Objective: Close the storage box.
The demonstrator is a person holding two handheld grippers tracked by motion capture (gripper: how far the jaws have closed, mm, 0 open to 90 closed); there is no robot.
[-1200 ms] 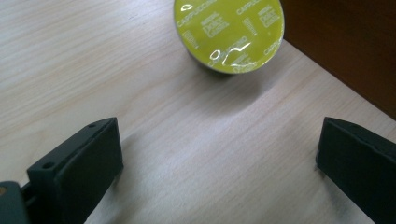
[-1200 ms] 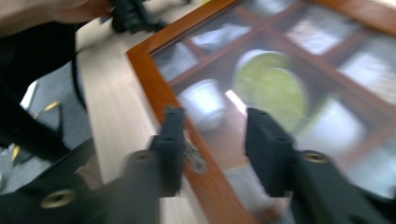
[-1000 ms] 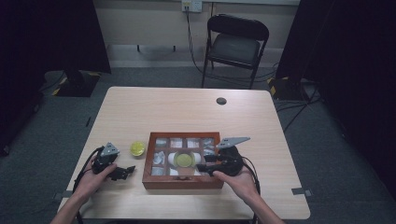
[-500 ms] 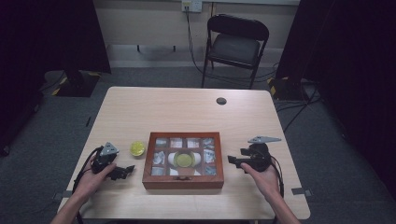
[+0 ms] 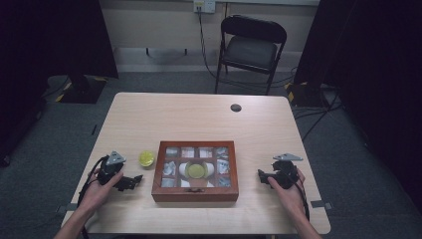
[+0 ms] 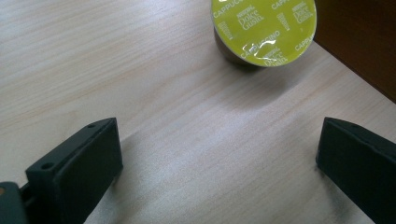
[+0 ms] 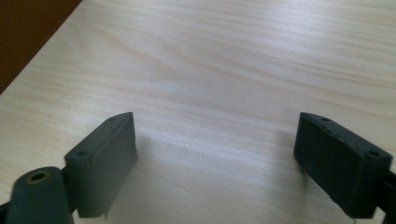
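A brown wooden box (image 5: 160,169) with several compartments sits at the table's front middle. A lime-lidded coffee capsule (image 5: 195,170) lies in its central compartment. A second lime capsule (image 5: 146,158) stands on the table just left of the box; in the left gripper view this capsule (image 6: 264,30) is ahead of the jaws, beside the box wall (image 6: 359,42). My left gripper (image 5: 133,180) rests open near it, empty (image 6: 219,158). My right gripper (image 5: 261,175) is low over the table right of the box; its jaws have just been opening and stand wide with nothing between them (image 7: 215,158).
The box's side (image 7: 28,32) shows at the top left of the right gripper view. A small black round disc (image 5: 236,107) lies at the table's far side. A folding chair (image 5: 251,47) stands behind the table. Bare wood lies on both sides of the box.
The right gripper has left the box's right part, moved right and down to the table, and its jaws have spread. The left gripper and both capsules stay put.
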